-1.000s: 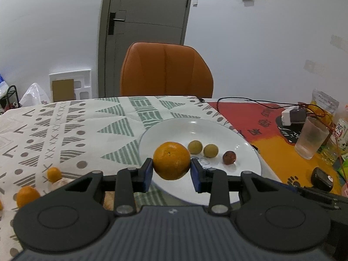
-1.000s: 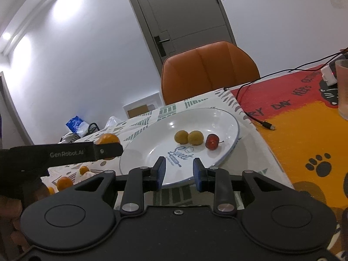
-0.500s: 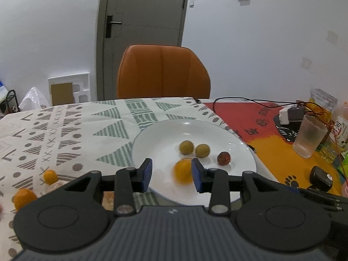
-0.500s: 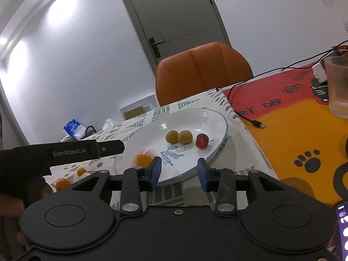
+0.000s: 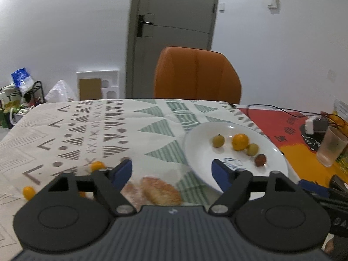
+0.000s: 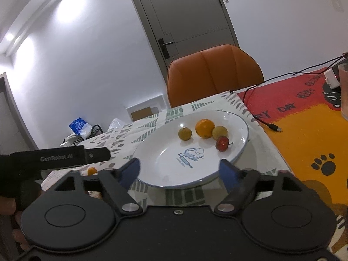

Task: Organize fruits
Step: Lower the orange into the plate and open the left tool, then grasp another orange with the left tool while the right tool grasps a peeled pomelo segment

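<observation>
plate [image 6: 165,152] lettering: "sweet"

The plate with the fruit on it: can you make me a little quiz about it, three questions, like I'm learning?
1. How many fruits lie on the white plate?
2. True or false: the orange sits between the two yellow-green fruits.
3. Which fruit lies nearest the blue writing on the plate: A the orange, B the red fruit, C the left yellow-green fruit?

Key
1. Four: one orange, two yellow-green fruits, one red fruit.
2. True. It touches, or nearly touches, the right yellow-green fruit; the left one lies apart.
3. B.
</observation>
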`<state>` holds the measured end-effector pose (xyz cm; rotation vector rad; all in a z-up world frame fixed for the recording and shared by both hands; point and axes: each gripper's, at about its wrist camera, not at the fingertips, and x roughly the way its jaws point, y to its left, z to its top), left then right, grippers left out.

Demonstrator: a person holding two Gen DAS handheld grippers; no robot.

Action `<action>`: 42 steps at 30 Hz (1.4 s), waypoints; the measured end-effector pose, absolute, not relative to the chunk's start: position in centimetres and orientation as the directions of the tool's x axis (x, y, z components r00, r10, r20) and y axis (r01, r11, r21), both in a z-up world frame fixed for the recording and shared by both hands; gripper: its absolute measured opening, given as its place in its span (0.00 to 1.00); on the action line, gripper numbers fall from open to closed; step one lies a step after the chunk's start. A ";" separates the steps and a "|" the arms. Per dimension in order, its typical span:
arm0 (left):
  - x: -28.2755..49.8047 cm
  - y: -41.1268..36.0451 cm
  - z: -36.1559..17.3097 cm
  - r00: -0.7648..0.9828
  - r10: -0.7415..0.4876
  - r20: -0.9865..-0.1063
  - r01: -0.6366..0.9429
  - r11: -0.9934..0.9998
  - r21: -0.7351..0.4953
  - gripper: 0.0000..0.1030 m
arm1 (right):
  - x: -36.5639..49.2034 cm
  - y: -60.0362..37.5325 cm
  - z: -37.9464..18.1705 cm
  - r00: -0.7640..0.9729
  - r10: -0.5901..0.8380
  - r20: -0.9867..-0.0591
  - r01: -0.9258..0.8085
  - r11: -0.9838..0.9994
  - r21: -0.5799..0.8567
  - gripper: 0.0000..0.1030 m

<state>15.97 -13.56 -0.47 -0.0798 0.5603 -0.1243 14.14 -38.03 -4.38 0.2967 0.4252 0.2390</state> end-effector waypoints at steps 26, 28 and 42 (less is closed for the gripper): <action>14.3 -3.8 -1.3 0.839 -0.007 -0.544 -0.101 0.981 -0.168 0.84 | 14.7 -32.0 -4.2 0.841 0.385 -0.380 -0.281 0.912 0.300 1.00; 14.2 -3.4 -1.6 0.838 -0.010 -0.546 -0.103 0.979 -0.176 0.84 | 14.7 -31.6 -4.2 0.836 0.394 -0.381 -0.295 0.910 0.291 1.00; 14.6 -2.3 -3.7 0.824 -0.031 -0.565 -0.100 0.975 -0.199 0.69 | 15.4 -28.9 -5.0 0.788 0.439 -0.432 -0.362 0.897 0.253 0.70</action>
